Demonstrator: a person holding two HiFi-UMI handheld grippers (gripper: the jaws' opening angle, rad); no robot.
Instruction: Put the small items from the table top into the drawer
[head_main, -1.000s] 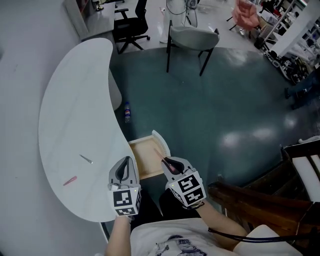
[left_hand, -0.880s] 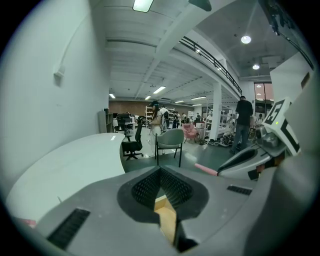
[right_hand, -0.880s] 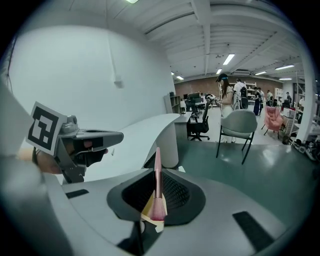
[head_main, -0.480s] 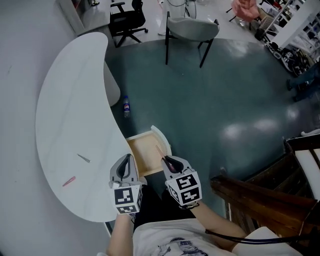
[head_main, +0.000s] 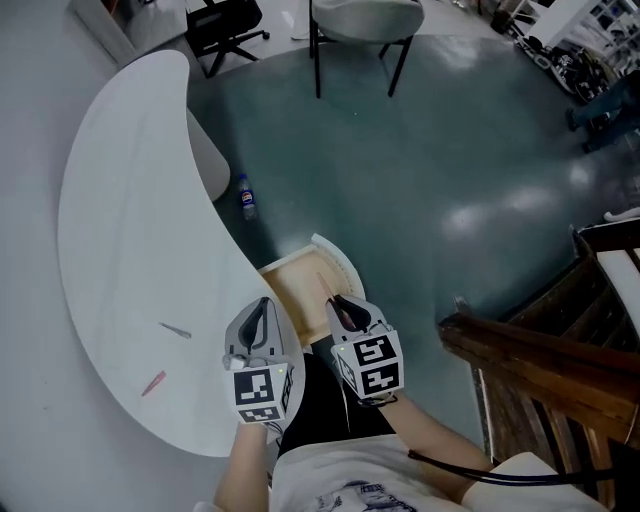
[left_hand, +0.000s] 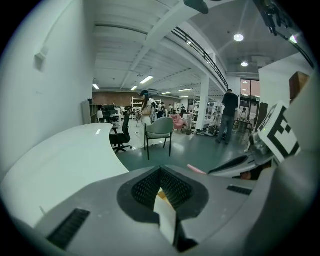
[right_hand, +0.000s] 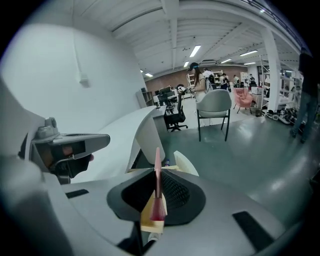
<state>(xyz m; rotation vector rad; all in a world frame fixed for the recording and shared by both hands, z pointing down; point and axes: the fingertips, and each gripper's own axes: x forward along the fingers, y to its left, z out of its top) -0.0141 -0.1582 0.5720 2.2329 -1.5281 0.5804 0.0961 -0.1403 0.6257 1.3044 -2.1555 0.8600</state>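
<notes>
Beside the white table (head_main: 120, 200), at its open drawer (head_main: 300, 285), we have brought both grippers lower. Our left gripper (head_main: 262, 308) is closed on nothing. Our right gripper (head_main: 340, 305) clamps the pink stick (right_hand: 158, 170), now seemingly near enough to drop in.

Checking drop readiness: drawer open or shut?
Open: the drawer juts out past the table edge, its pale wooden inside exposed in the head view.
</notes>
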